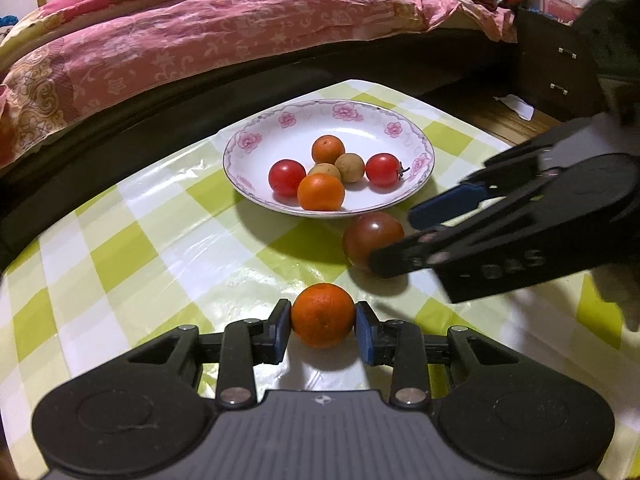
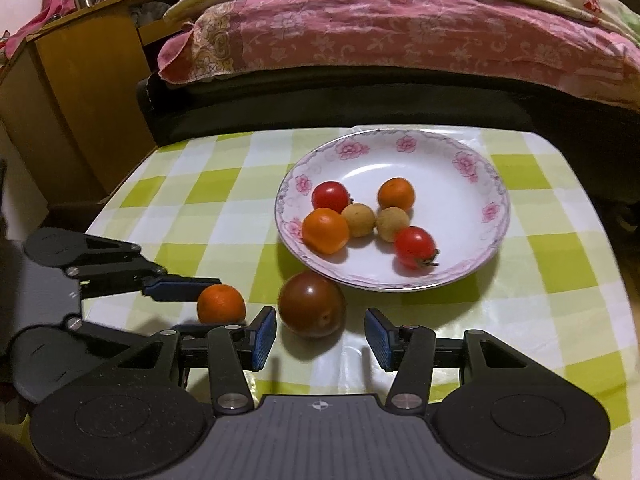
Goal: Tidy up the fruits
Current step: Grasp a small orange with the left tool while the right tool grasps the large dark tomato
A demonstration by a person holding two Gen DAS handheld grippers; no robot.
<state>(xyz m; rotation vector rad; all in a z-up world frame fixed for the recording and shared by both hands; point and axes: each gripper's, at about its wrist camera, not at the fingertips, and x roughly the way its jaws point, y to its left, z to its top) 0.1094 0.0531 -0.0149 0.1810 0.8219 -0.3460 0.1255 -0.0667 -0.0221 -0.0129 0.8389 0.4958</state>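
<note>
Orange peel fills the gap between blue pads: the left hand-held gripper (image 1: pixel 323 326) has its two pads pressed on either side of a small orange citrus fruit (image 1: pixel 323 315), which sits low on the green-and-white checked counter (image 1: pixel 132 248), not yet lifted as far as I can judge. Over on the other side, the right hand-held gripper (image 2: pixel 320 332) stands about half open, holding nothing, with a dark brownish-red tomato (image 2: pixel 312 305) just ahead of its fingertips, between the lines of the two pads but not yet inside them. One finger comes close to the tomato's skin in the left wrist view; whether it touches I cannot tell.

Now the relation that matters: the flowered plate (image 1: pixel 256 136) lies straight ahead of both grippers, farther back on the counter, and the tomato rests right at its near rim. Six small fruits already sit in it: two red cherry tomatoes, two orange ones, two tan longan-like ones, clustered near the middle. The citrus is round, so no axis to worry about. The left hand's load lies further from the plate than the tomato does, and the right gripper sits close beside its path, so I reckon the carry must go up and forward, clear of that neighbour.
</note>
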